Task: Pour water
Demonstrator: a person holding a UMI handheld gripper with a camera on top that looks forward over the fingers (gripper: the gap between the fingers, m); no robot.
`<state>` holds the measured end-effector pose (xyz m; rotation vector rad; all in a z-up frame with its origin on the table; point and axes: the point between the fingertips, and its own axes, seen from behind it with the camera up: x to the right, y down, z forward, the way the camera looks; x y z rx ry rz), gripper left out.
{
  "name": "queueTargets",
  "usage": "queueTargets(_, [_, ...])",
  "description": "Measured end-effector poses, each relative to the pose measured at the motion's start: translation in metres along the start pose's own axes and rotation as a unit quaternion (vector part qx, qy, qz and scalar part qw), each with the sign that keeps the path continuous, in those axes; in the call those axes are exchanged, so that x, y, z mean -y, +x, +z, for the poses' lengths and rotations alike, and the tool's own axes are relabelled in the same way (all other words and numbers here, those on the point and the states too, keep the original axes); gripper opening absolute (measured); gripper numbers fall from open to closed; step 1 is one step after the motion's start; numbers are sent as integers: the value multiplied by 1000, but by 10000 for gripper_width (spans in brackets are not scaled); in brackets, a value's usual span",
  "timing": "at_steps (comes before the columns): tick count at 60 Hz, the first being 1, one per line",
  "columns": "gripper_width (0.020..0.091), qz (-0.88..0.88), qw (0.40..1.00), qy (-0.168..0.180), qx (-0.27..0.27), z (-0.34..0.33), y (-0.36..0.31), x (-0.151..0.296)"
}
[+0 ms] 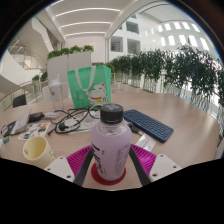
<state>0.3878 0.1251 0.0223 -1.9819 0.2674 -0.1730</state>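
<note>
Clear plastic forms the bottle (111, 146), which we find upright between the two fingers of the gripper (112, 163); it carries a black cap (111, 112) and a pale label round its body; its contents appear whitish, though we cannot tell the fill level. Both magenta pads (82, 159) lie against the bottle's sides, left and right, with no gap that we can see; we record the claw as closed on the bottle. Beneath the bottle's base a red disc (103, 178) shows, and we cannot tell whether the bottle rests on it or is lifted clear.

Just to the left of the fingers, on the table (185, 128), stands a pale yellow cup (37, 150), open at the top and apart from the bottle; to the right, beyond the fingers, a dark keyboard (148, 125) lies flat at an angle; behind the bottle we note a tangle of cables (70, 119) and small items too small for us to name; further back on the table sits a green bag (88, 85) with a pale print.

Beyond the table, a row of leafy plants (170, 68) lines the right side; a white staircase (22, 68) rises at the left; ceiling strip lights (88, 21) run overhead.
</note>
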Motion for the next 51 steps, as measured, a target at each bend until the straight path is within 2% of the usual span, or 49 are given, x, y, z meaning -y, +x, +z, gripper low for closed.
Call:
queueTargets(1, [851,6,1000,-9,-2,-20,-21,7])
queueTargets(2, [854,12,1000,-14,0,-24,-22,6])
queueTargets(6, [831,33,999,-23,1,-36,-15,-2])
queueTargets(21, [833,41,998,-45,6,-193,-64,-2])
queueTargets(30, [829,9,999,-43,-2,-291,-92,6])
queueTargets(47, [826,18,999,-8,-37,-452,-143,30])
queueTargets(51, [830,16,999,-14,-36,-481,-155,27])
